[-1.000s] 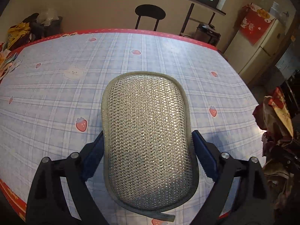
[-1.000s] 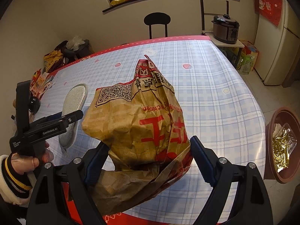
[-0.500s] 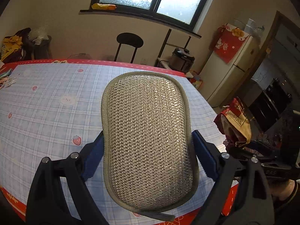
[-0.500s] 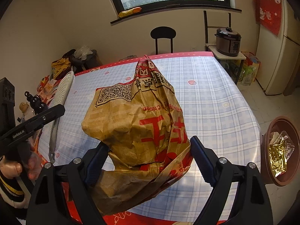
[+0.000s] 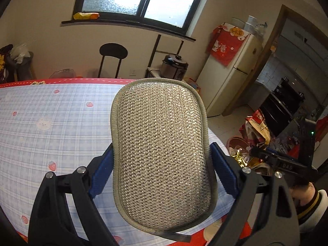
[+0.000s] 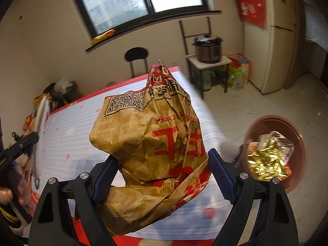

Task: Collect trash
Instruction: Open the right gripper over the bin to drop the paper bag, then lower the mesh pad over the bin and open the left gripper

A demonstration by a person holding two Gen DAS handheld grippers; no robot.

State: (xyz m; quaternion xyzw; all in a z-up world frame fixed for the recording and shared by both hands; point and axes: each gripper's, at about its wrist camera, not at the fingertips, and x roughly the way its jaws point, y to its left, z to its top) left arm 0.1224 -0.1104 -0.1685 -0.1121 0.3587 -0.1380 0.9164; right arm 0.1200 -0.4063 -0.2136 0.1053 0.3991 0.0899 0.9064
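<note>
Clutching a silver mesh scouring pad (image 5: pixel 162 155) in the left gripper (image 5: pixel 162 170) above the checked desk (image 5: pixel 51 123); pinching a crumpled brown paper bag (image 6: pixel 149 143) in the right gripper (image 6: pixel 162 172), near the brown bin (image 6: pixel 295 137) already holding gold foil (image 6: pixel 264 160); bag not yet dropped.

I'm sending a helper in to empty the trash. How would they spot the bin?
Go to the corner of the plaid-covered table nearest the cream fridge. On the pale floor just beyond that corner sits a round reddish-brown basin. It is the only container there holding crumpled gold foil.
</note>
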